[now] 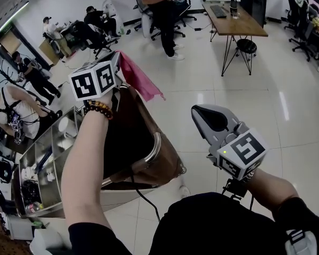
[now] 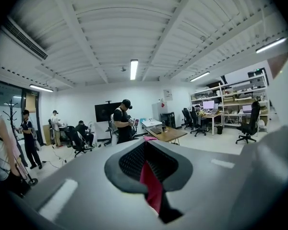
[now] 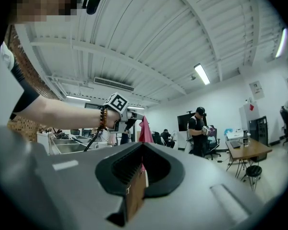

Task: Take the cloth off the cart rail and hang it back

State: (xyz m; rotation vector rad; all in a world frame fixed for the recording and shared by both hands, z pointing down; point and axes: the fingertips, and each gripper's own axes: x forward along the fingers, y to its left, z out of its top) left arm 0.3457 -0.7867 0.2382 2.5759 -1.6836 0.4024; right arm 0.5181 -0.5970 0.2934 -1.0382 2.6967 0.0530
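Right gripper (image 1: 201, 113): I see jaws together, empty.
Brown cart bag (image 1: 167, 161): open, inside dark.
Left gripper (image 1: 118, 62): clamped on pink cloth (image 1: 139, 79) draping off its tips.

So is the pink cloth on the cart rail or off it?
Off. The pink cloth hangs from the left tool, whose jaws are shut on it, clear of the cart's curved metal rail.
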